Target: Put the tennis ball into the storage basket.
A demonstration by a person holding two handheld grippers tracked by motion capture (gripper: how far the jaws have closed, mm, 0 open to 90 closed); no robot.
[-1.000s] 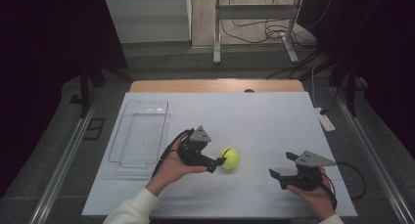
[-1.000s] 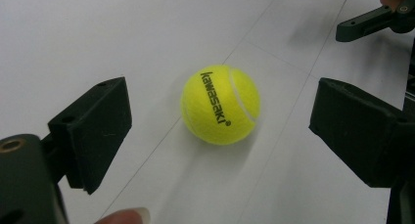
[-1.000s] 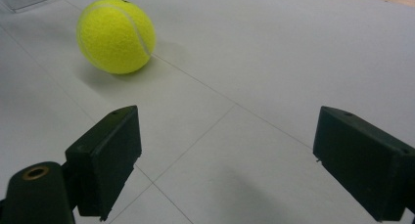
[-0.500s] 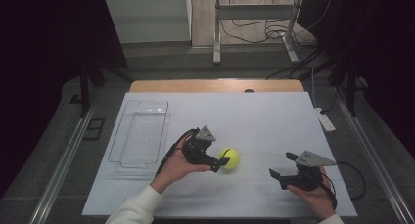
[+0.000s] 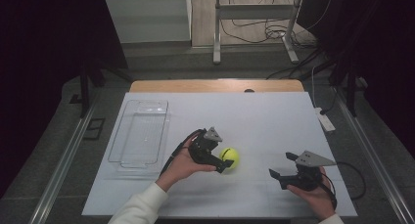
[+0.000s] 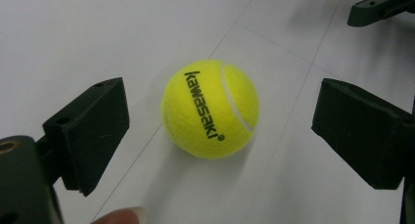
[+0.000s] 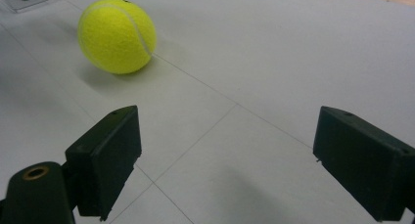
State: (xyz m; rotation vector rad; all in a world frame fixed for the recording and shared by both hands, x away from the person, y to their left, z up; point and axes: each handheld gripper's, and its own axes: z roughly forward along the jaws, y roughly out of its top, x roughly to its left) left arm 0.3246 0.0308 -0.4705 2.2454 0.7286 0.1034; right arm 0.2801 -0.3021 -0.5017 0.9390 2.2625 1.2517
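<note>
Left tongs [image 5: 226,161] — gaping wide, gripping nothing, now straddling tennis ball [image 5: 229,158], having closed in over the last second | ball resting on worktop [image 5: 254,116], near centre | right tongs [image 5: 280,169] — parted, empty, idling | grab looking imminent.

A bright yellow tennis ball [image 5: 229,157] with a white seam and black "kawasaki" lettering rests on the white surface [image 5: 264,121], near the middle and toward the near edge. It sits between the left gripper's [image 6: 218,131] spread jaws, touching neither.
</note>
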